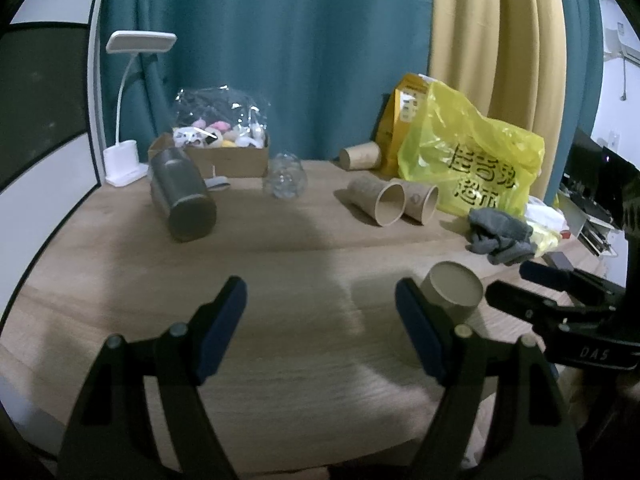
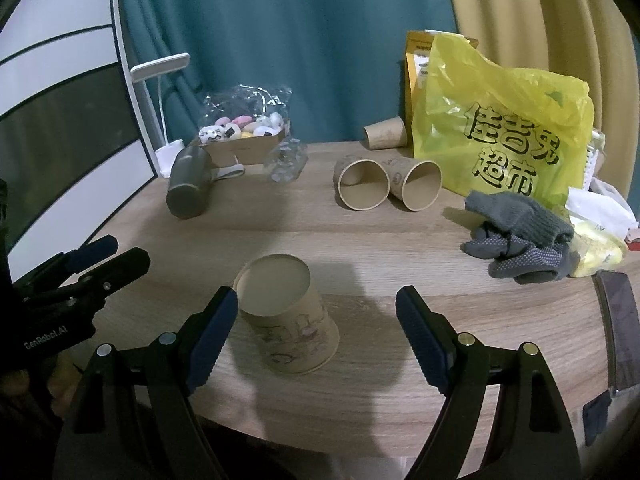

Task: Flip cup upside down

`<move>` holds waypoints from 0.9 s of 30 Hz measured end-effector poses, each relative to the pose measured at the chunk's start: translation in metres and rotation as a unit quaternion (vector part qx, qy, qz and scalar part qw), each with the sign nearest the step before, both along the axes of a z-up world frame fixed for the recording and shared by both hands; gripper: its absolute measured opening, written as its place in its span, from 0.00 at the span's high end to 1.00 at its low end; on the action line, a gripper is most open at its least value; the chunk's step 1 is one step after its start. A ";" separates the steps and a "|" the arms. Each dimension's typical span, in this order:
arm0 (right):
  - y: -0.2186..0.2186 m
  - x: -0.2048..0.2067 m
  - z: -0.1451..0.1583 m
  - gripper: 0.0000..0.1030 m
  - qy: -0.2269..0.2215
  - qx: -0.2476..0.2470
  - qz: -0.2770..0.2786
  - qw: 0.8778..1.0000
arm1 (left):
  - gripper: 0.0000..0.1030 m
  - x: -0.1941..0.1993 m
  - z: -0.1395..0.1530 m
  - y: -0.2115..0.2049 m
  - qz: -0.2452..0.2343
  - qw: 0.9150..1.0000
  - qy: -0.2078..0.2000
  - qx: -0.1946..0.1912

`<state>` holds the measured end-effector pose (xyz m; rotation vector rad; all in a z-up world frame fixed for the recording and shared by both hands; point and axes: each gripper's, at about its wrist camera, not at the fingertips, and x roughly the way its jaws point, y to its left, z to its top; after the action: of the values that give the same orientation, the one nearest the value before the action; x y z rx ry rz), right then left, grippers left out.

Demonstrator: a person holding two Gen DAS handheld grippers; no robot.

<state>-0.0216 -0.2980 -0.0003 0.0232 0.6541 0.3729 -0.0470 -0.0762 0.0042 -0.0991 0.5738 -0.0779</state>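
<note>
Cup [image 2: 286,314] stands upside down on the table [image 2: 400,248], between both spread grippers, left [image 1: 320,324] and right [image 2: 318,330].

Lower wall of cup [image 1: 452,292] hidden behind left gripper's finger [image 1: 420,328]; dark flat item [image 2: 620,320] cut off at right edge, identity unclear; contents of yellow bag [image 2: 504,128] not visible; far cup [image 2: 386,133] partly occluded by bag.
</note>
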 end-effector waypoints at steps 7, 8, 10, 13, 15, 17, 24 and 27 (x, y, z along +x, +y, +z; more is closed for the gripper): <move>0.003 -0.001 0.000 0.18 0.002 0.001 0.002 1.000 | 0.24 -0.002 0.001 0.002 0.001 1.000 -0.002 0.000; 0.002 -0.002 0.000 0.18 0.002 0.001 0.002 1.000 | 0.24 -0.002 0.001 0.002 0.001 1.000 -0.001 -0.001; 0.002 -0.002 0.000 0.18 0.002 0.001 0.002 1.000 | 0.24 -0.003 0.001 0.003 0.002 1.000 -0.001 -0.001; 0.004 -0.001 -0.002 0.18 0.004 0.001 0.004 1.000 | 0.24 -0.004 0.002 0.005 0.003 1.000 -0.002 -0.001; 0.005 -0.001 -0.002 0.18 0.004 0.001 0.005 1.000 | 0.24 -0.005 0.002 0.006 0.003 1.000 -0.001 -0.002; 0.005 -0.001 -0.002 0.18 0.005 0.001 0.006 1.000 | 0.24 -0.005 0.002 0.006 0.003 1.000 -0.001 -0.002; 0.006 -0.001 -0.004 0.18 0.006 0.002 0.008 1.000 | 0.24 -0.005 0.002 0.008 0.004 1.000 0.000 -0.003; 0.007 -0.001 -0.004 0.18 0.007 0.002 0.009 1.000 | 0.24 -0.005 0.002 0.007 0.004 1.000 -0.001 -0.002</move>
<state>-0.0226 -0.2915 -0.0045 0.0237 0.6681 0.3912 -0.0523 -0.0691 0.0058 -0.1063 0.5716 -0.0711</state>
